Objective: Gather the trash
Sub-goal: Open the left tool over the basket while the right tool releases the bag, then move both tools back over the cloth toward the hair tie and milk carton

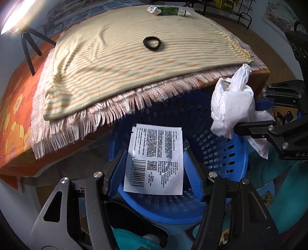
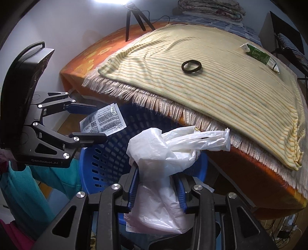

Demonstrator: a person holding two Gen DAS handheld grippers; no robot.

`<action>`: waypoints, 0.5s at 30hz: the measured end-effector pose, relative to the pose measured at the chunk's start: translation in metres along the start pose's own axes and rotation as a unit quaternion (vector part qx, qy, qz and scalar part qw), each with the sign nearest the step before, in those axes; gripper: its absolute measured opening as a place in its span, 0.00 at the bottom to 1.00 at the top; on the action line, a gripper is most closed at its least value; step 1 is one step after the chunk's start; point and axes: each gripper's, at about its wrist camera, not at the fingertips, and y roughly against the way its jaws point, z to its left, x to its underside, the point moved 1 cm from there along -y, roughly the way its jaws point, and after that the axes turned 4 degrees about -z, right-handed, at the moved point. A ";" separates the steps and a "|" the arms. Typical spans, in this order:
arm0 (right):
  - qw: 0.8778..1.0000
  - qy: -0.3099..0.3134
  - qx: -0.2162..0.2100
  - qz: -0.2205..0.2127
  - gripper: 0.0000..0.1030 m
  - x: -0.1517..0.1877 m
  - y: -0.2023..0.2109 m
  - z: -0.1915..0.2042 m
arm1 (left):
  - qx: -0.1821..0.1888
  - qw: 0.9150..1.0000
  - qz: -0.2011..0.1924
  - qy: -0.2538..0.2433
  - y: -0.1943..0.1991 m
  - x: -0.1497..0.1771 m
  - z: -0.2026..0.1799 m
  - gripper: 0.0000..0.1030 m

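My left gripper is shut on a white printed sachet with a barcode, held over the blue perforated basket. My right gripper is shut on a crumpled white plastic bag, also over the basket. In the right wrist view the left gripper and sachet show at left. In the left wrist view the bag and right gripper show at right. On the bed lie a green-and-white carton, also in the right wrist view, and a black hair tie.
The bed has a striped cream cloth over a fringed blanket and an orange floral sheet. A tripod with a lamp stands at the bed's far side. Teal clothing is near the basket.
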 end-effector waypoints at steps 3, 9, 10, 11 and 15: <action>1.000 0.000 -0.002 0.001 0.47 -0.001 -0.002 0.002 | -0.001 1.000 0.006 0.001 -0.003 0.003 0.002 0.60; 1.000 0.005 0.004 -0.003 0.64 -0.001 -0.001 0.004 | -0.003 1.000 0.010 0.003 -0.005 0.003 0.004 0.60; 1.000 0.005 0.005 -0.005 0.66 -0.001 0.000 0.004 | -0.003 1.000 0.010 0.003 -0.005 0.003 0.004 0.60; 1.000 0.006 0.007 -0.006 0.68 -0.002 0.000 0.004 | -0.003 1.000 0.010 0.004 -0.006 0.003 0.004 0.60; 1.000 0.006 0.010 -0.002 0.68 -0.002 -0.002 0.005 | -0.003 1.000 0.011 0.005 -0.007 0.002 0.004 0.60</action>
